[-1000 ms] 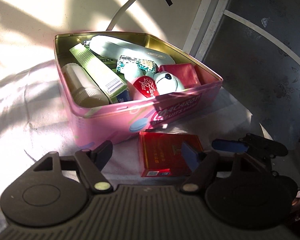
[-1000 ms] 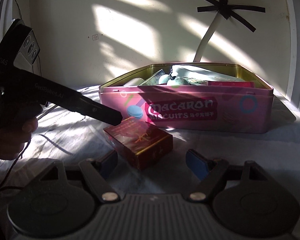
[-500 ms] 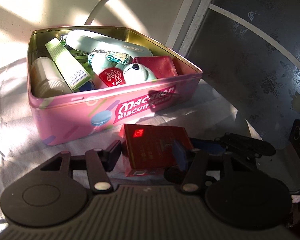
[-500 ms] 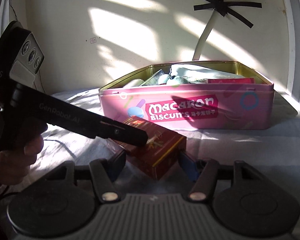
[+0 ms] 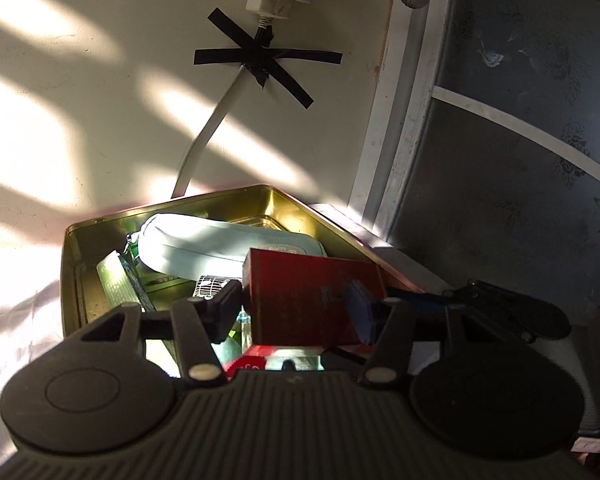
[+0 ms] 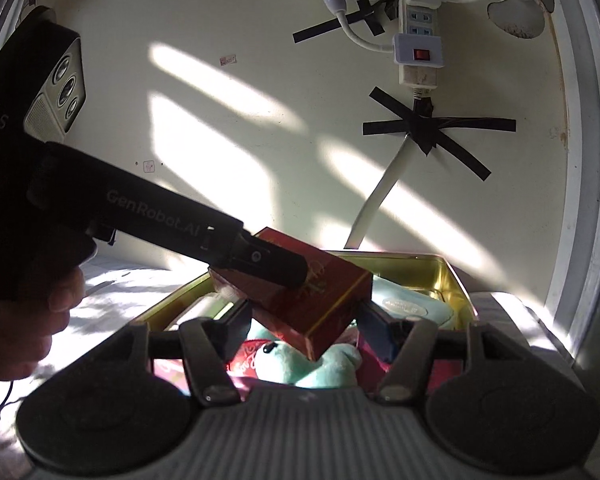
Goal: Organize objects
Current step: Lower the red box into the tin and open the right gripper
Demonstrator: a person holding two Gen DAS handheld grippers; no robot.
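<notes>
A red box (image 5: 308, 296) is held in the air over the open pink tin (image 5: 70, 248). My left gripper (image 5: 296, 306) is shut on the red box, one finger on each side. My right gripper (image 6: 306, 320) is shut on the same red box (image 6: 320, 300) from the other side. The left gripper's black body (image 6: 172, 224) crosses the right wrist view. The tin (image 6: 456, 280) holds a pale blue pouch (image 5: 220, 248), a teal plush toy (image 6: 312, 364), a green box (image 5: 120, 280) and other small items.
The tin sits on a white cloth (image 5: 16, 320) against a cream wall. A white cable (image 5: 204, 136) taped with black tape runs down the wall from a power strip (image 6: 418, 24). A dark glass window with a white frame (image 5: 404, 120) stands on the right.
Both grippers have closed on the red box and lifted it from the cloth in front of the tin. It now hangs over the tin's contents.
</notes>
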